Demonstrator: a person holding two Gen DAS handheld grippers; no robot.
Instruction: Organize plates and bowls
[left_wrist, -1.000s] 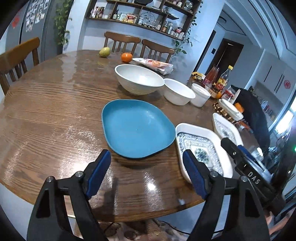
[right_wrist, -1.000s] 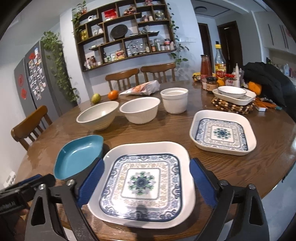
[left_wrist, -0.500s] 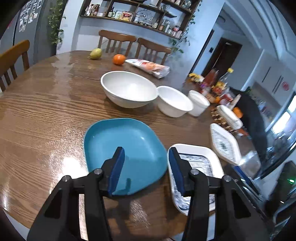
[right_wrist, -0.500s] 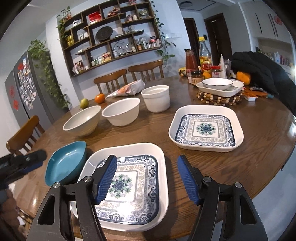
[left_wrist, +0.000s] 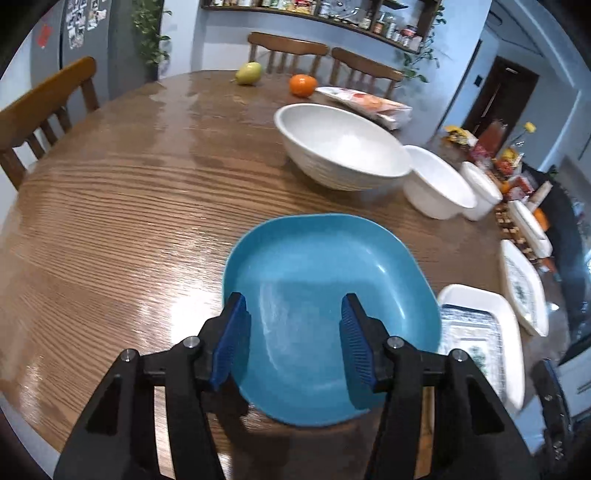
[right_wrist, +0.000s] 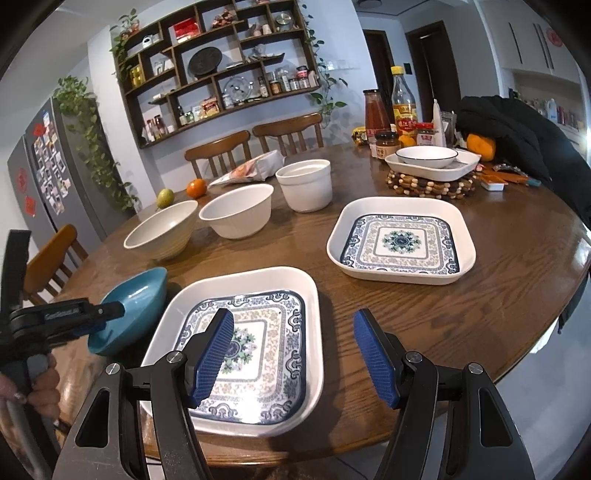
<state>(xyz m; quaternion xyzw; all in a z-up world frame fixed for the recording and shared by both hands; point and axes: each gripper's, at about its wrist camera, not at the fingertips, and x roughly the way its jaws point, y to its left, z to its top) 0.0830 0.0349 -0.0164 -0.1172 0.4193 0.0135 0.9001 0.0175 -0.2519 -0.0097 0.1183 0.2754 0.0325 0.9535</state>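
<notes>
A blue plate (left_wrist: 325, 291) lies on the round wooden table (left_wrist: 110, 206). My left gripper (left_wrist: 293, 341) is open, with both fingers over the plate's near part. It also shows in the right wrist view (right_wrist: 77, 314) beside the blue plate (right_wrist: 129, 306). A white patterned square plate (right_wrist: 251, 332) lies near the front edge. My right gripper (right_wrist: 293, 354) is open above its right edge. A second patterned plate (right_wrist: 400, 240) lies further right. Three white bowls (right_wrist: 162, 230) (right_wrist: 238, 210) (right_wrist: 304, 181) stand in a row behind.
A pear (left_wrist: 248, 72), an orange (left_wrist: 302, 85) and a snack bag (left_wrist: 365, 103) lie at the far side. Bottles and jars (right_wrist: 404, 107), a dish on a beaded trivet (right_wrist: 430, 173) and a black jacket (right_wrist: 517, 136) are at the right. Chairs (left_wrist: 40, 114) surround the table.
Both grippers have narrowed their opening. The left one has moved forward over the blue plate's near part. The right one has shifted right, over the patterned plate's right edge.
</notes>
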